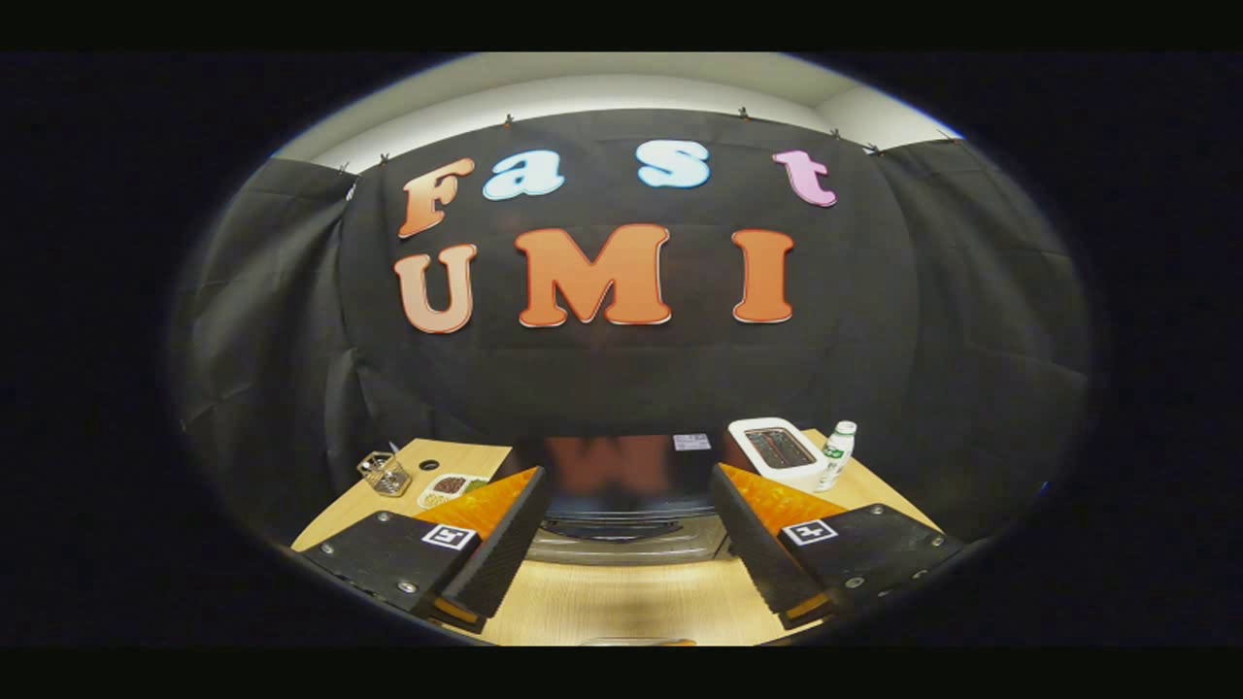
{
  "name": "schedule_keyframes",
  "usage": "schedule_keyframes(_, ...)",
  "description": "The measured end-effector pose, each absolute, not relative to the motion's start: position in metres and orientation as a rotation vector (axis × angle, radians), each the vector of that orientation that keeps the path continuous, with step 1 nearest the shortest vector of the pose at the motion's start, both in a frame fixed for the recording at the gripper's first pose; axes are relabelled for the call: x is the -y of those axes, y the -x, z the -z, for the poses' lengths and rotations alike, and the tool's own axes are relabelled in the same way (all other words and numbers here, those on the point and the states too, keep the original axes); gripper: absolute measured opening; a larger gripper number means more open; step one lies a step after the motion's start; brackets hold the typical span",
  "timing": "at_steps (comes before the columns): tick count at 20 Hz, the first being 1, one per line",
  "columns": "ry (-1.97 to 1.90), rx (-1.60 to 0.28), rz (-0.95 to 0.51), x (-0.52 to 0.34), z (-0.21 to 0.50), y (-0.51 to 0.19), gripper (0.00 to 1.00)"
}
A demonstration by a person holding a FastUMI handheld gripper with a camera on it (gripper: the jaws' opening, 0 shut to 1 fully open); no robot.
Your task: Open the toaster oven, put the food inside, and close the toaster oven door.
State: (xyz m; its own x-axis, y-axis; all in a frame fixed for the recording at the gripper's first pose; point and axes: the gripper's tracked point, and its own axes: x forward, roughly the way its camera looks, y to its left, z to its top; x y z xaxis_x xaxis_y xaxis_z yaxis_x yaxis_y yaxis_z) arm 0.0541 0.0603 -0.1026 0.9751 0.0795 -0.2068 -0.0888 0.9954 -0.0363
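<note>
Gripper view: your gripper [621, 544] sits low over the wooden table [621, 602] with its fingers spread wide and nothing between the pads. The left finger [495, 544] and right finger [757, 549] frame the toaster oven [626, 495], which stands straight ahead at 12 o'clock just beyond the tips. Its dark glass door [621, 476] looks closed and upright, with the handle [621, 529] running across below the glass. At about 10 o'clock from the fingers, left of the oven, a plate of food [449, 487] rests on the table, and further out the same way stands a small wire basket [385, 473]. At about 2 o'clock, right of the oven, a white slot toaster [777, 451] sits near the table's far corner, with a small white bottle [837, 454] just beside it on the right
</note>
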Motion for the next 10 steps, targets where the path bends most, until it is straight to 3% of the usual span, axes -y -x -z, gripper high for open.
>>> schedule_keyframes(10, 0.149, -0.341, -0.084, -0.067, 0.171, -0.107, 0.99)
